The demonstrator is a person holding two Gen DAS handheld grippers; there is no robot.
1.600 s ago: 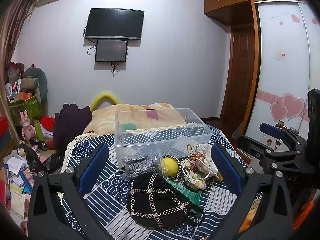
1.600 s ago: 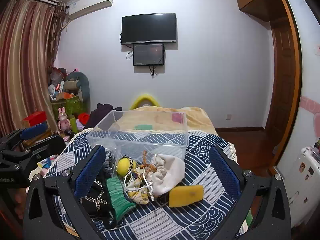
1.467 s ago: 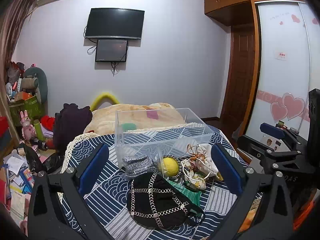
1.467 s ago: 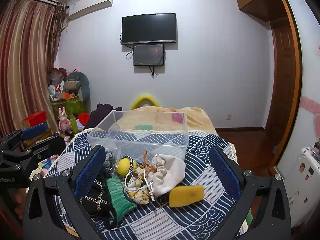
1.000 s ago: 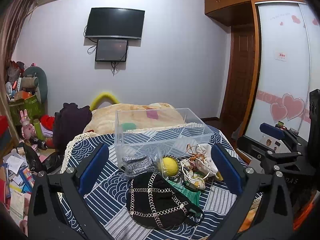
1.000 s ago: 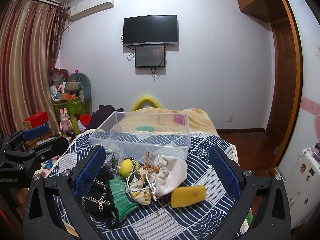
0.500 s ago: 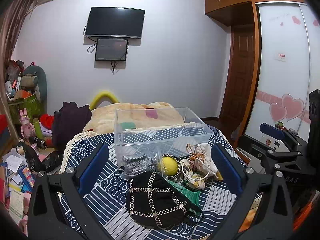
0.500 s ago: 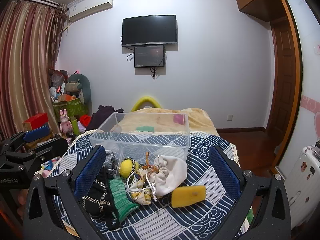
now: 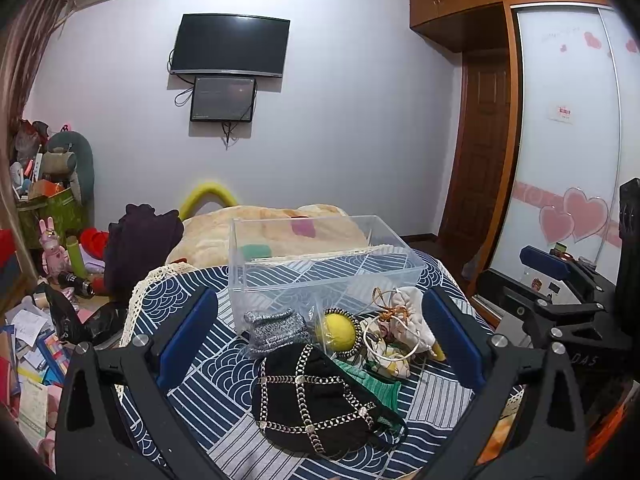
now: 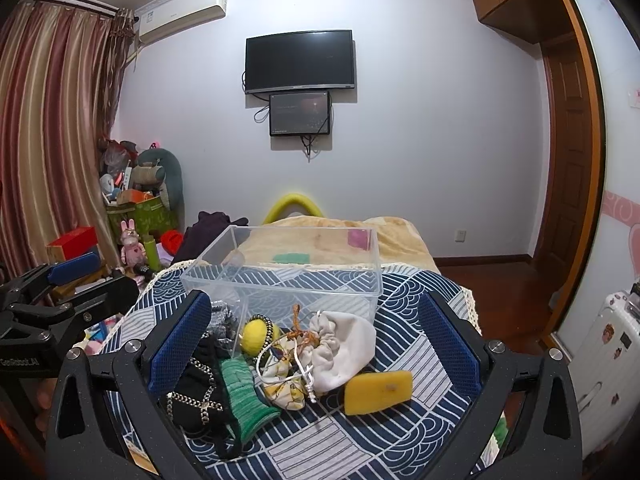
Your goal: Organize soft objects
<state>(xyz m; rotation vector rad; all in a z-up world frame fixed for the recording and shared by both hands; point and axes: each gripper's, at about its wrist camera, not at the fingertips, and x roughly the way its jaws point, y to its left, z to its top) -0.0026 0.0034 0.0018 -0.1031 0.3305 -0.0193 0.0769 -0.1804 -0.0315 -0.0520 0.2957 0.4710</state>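
A pile of soft objects lies on a blue patterned tablecloth [image 9: 192, 364] in front of an empty clear plastic box [image 9: 320, 264], which also shows in the right wrist view [image 10: 288, 272]. The pile holds a black chain-trimmed cap [image 9: 316, 404], a grey knit piece [image 9: 276, 328], a yellow ball [image 9: 340, 330], a white drawstring pouch [image 10: 344, 344], a green knit piece [image 10: 244, 396] and a yellow sponge [image 10: 378, 392]. My left gripper [image 9: 318, 344] is open above the pile. My right gripper [image 10: 314, 340] is open above it too, empty.
A bed with a tan blanket [image 9: 280, 232] lies behind the table. Toys, boxes and papers clutter the floor at left [image 9: 44, 320]. A wooden door [image 10: 568, 168] and a wardrobe [image 9: 568, 160] stand at right. A TV [image 10: 300, 60] hangs on the far wall.
Both grippers have drifted only slightly; the view has shifted a little. Nothing was gripped or moved.
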